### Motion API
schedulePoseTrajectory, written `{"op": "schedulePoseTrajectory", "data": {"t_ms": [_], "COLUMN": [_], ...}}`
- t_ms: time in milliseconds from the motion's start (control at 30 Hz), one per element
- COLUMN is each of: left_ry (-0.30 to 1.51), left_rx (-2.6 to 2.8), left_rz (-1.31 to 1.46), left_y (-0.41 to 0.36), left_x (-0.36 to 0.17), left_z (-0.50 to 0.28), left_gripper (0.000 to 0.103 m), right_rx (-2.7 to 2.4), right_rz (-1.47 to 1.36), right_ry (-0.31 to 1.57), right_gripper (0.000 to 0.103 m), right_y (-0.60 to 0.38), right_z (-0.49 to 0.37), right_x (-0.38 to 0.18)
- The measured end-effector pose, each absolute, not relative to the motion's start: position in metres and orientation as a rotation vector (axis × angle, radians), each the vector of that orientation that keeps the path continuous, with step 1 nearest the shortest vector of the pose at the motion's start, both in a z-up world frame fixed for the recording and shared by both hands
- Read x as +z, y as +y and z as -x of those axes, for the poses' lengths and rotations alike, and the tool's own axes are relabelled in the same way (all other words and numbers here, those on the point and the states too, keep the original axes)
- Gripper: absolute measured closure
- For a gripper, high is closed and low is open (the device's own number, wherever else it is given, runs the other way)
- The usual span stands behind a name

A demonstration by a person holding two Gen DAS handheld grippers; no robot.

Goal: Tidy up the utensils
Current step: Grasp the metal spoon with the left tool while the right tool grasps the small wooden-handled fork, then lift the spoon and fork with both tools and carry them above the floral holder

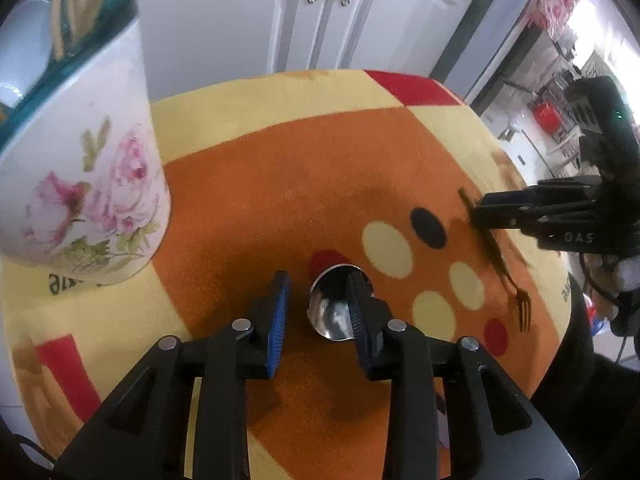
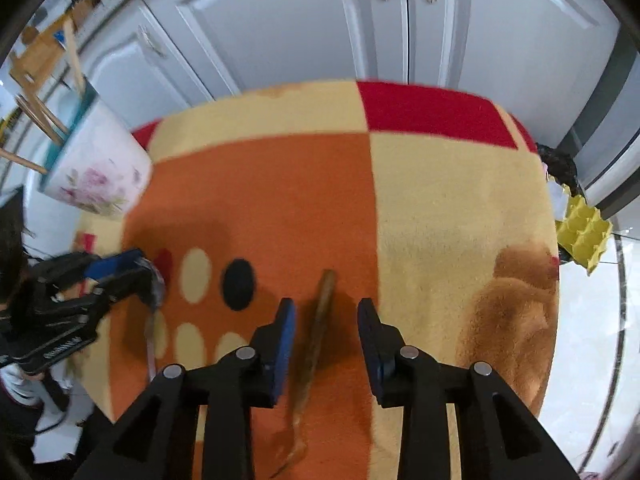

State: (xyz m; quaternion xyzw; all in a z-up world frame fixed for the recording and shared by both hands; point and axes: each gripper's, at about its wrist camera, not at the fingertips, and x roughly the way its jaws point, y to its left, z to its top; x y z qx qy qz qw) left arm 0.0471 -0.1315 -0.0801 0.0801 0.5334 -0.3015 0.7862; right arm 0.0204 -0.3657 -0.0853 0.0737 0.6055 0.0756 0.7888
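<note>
A steel spoon (image 1: 332, 316) lies on the patterned cloth (image 1: 280, 184), its bowl between the fingers of my left gripper (image 1: 318, 310). The jaws stand apart, and the right finger overlaps the bowl's edge. A fork (image 2: 320, 324) with a brown handle lies lengthwise between the fingers of my right gripper (image 2: 326, 334), with a gap on each side. In the left wrist view the fork (image 1: 502, 260) shows under the right gripper (image 1: 478, 216). A white floral holder (image 1: 88, 184) with a teal rim holds wooden sticks at the far left.
White cabinet doors (image 2: 400, 20) stand behind the table. The cloth's far edge drops off toward them. A yellow egg carton (image 2: 584, 236) sits off the table's right side. A person's dark sleeve shows behind the left gripper (image 2: 146, 276) at the left.
</note>
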Motion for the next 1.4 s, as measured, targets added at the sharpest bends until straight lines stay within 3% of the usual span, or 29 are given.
{"op": "schedulePoseTrajectory", "data": {"t_ms": [33, 67, 133, 200, 633, 1400], "left_ry": [1.151, 1.15, 1.151, 1.141, 0.986, 0.864], "left_rx": [-0.656, -0.662, -0.682, -0.703, -0.614, -0.491], "left_rz": [-0.168, -0.166, -0.175, -0.179, -0.103, -0.051], "left_y": [-0.132, -0.133, -0.138, -0.141, -0.105, -0.044], "left_x": [-0.081, -0.081, -0.081, -0.078, -0.022, 0.033], "left_z": [-0.047, -0.047, -0.045, -0.042, -0.017, 0.016], "left_gripper": [0.075, 0.075, 0.088, 0.097, 0.101, 0.101], "right_rx": [0.175, 0.184, 0.189, 0.203, 0.355, 0.434], "right_rz": [-0.153, -0.126, -0.089, -0.073, -0.243, -0.185], "right_ry": [1.323, 1.297, 1.273, 1.251, 1.104, 0.925], "right_gripper": [0.074, 0.085, 0.095, 0.095, 0.097, 0.097], "right_y": [-0.361, -0.356, -0.346, -0.339, -0.344, -0.296], "right_z": [-0.023, -0.024, -0.029, -0.032, -0.008, 0.027], "right_x": [-0.09, -0.089, -0.091, -0.092, -0.022, 0.054]}}
